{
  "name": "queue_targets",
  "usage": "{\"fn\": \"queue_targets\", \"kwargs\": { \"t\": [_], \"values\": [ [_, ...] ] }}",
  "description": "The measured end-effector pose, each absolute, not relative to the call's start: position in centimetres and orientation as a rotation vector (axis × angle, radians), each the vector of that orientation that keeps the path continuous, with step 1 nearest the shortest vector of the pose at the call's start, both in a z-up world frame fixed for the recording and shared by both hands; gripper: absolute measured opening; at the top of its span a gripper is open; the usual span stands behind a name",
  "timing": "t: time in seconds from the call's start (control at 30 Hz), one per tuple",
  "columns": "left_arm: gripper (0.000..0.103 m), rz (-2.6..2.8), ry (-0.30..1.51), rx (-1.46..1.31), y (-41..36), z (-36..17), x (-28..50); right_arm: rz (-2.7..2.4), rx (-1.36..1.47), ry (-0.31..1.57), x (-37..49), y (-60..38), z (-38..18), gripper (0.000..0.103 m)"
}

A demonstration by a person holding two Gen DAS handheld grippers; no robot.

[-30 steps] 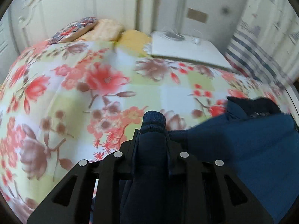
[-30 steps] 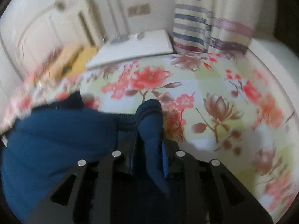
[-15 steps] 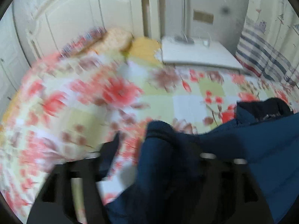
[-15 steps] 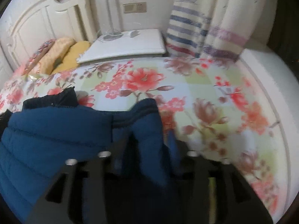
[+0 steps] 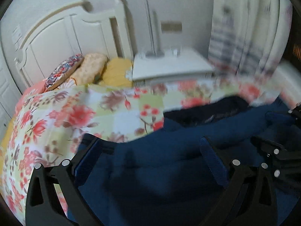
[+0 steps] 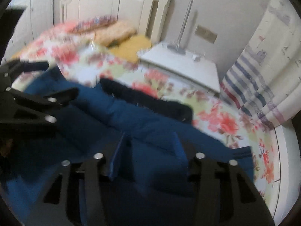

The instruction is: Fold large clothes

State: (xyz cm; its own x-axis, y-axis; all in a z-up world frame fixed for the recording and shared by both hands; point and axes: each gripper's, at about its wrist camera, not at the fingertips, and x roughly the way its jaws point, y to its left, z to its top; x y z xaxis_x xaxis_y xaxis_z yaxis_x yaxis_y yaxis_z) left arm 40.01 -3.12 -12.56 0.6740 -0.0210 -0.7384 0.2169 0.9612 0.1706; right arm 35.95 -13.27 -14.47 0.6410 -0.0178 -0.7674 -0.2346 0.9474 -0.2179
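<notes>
At far left, a white panelled headboard (image 5: 62, 32) rises behind three cushions (image 5: 88, 71) propped at the head of a bed spread with a floral quilt (image 5: 56, 116) in pink, green and white. In the left wrist view, the left hand-held gripper (image 5: 148, 150) hangs over a dark blue padded jacket (image 5: 169, 165) lying on the quilt; its jaws have just been opening and stand wide apart, the blue pads well clear of the fabric that lies beneath and between them, gripping nothing. A black collar or hood edge (image 5: 207, 111) lies along the far side of the jacket, toward the head of the bed. Beyond it stands a white bedside table (image 5: 169, 67) with a slim upright stand on top, and a striped curtain (image 5: 225, 43) hangs to its right, blurred. The right hand-held gripper (image 5: 282, 150) shows at the right edge of this view, just above the jacket.

In the right wrist view, the left hand-held gripper appears at far left over the jacket (image 6: 150, 128), while the right hand-held gripper (image 6: 148, 150) sits low over the blue fabric. Its jaws, partly open, have just been closing a little; jacket cloth lies between the pads (image 6: 116, 156), but the blur leaves it unclear whether they press on it. The quilt (image 6: 225, 116) extends to the right.
</notes>
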Motion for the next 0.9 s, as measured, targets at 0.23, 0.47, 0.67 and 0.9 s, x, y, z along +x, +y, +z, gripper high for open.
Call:
{"fn": "queue_targets", "kwargs": {
  "t": [0.23, 0.47, 0.67, 0.9],
  "values": [
    [0.099, -0.179, 0.956, 0.144, -1.5, -16.4, 43.0, 0.173, -0.157, 0.955, 37.8, -15.1, -16.3, 0.052],
    [0.099, -0.188, 0.944, 0.11, -1.3, -16.4, 42.6, 0.124, -0.166, 0.926, 39.2, -15.7, -16.7, 0.062],
    [0.099, -0.189, 0.944, 0.109, -1.3, -16.5, 42.7, 0.13, -0.152, 0.892, 38.7, -15.5, -15.4, 0.064],
    [0.099, -0.228, 0.967, 0.063, -0.4, -15.9, 43.0, 0.145, -0.22, 0.944, 39.8, -15.1, -16.1, 0.078]
  ]
}}
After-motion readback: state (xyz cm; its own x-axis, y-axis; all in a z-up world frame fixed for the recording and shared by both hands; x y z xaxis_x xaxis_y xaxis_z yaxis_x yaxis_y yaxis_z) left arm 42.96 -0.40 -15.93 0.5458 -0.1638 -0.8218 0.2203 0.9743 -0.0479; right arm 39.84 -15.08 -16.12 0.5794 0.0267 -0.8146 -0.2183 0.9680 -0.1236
